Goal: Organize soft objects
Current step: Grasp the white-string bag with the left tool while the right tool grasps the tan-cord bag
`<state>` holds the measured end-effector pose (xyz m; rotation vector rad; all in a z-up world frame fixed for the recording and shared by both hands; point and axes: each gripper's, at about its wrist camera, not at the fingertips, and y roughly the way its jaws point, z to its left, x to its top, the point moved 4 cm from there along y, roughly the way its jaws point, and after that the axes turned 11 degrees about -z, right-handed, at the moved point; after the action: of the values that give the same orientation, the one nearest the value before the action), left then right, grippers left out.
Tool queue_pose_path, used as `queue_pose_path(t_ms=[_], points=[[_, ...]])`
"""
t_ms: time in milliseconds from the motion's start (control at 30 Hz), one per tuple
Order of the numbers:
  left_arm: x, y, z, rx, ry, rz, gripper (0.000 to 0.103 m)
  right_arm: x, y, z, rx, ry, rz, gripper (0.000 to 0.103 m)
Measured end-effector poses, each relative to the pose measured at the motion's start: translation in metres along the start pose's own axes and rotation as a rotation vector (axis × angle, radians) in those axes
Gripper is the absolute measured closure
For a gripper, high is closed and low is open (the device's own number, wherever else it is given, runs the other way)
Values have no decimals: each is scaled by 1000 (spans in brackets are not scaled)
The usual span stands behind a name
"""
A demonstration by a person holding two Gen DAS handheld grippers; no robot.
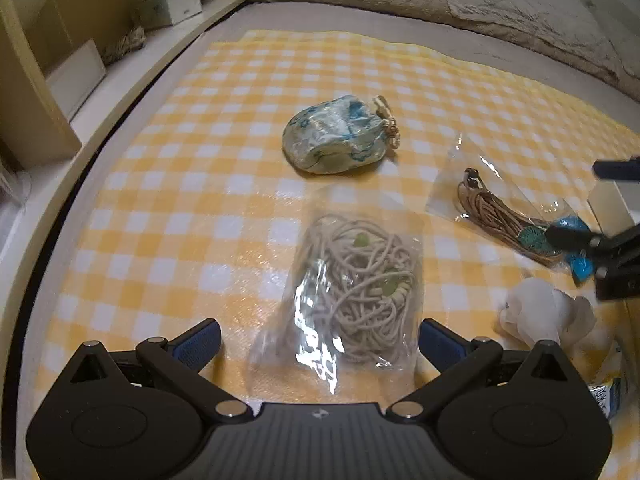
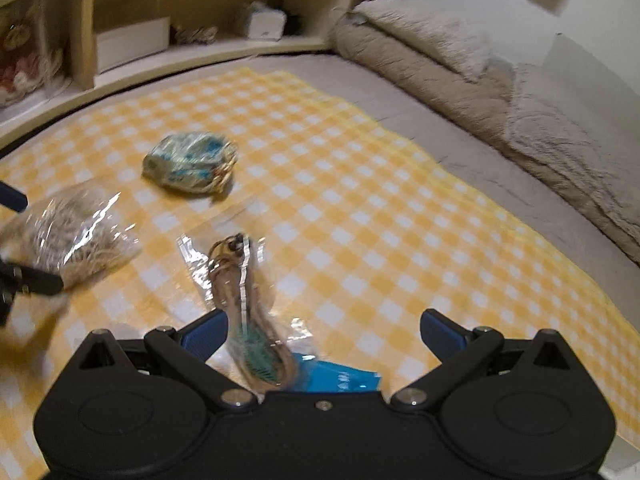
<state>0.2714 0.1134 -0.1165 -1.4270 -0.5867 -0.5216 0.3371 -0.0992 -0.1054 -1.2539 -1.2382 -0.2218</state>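
Ahead of the left gripper (image 1: 320, 340), jaws spread, the bagged beige cord (image 1: 356, 284) lies between the fingers on the checked cloth (image 1: 160, 216): close squarely; from the right wrist, the right gripper (image 2: 322, 334), jaws spread, straddles the bagged brown cord (image 2: 240, 292).

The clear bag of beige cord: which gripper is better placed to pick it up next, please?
Left. The left gripper is open with the bag of beige cord between its fingers; the right gripper is over the brown-cord packet.

Motion blur smears the pouch (image 2: 191, 162)
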Motion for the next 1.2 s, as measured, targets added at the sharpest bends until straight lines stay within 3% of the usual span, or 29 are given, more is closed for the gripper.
queue_pose_path(t_ms=[100,167,233,467,633,767,933,1033,1200], points=[[2,-1,1,-17,31,-17,0,1,6,11,45,-20,9,4],[5,-5,-3,-32,83,-54,0,0,12,19,76,-44,26,18],[10,-10,-10,-54,151,-100,0,-2,20,27,95,-66,51,24],[18,-1,-24,-103,288,-152,2,-5,33,35,79,-91,86,38],[20,14,-21,-135,300,-130,7,-7,27,28,100,-86,84,52],[22,21,-19,-168,267,-96,25,-6,26,26,115,-79,88,67],[22,22,-19,-170,221,-69,35,-3,25,27,125,-51,95,87],[25,18,-18,-158,180,-67,42,-2,24,27,118,-53,95,88],[32,7,-15,-137,119,-95,45,1,14,23,107,-31,73,88]])
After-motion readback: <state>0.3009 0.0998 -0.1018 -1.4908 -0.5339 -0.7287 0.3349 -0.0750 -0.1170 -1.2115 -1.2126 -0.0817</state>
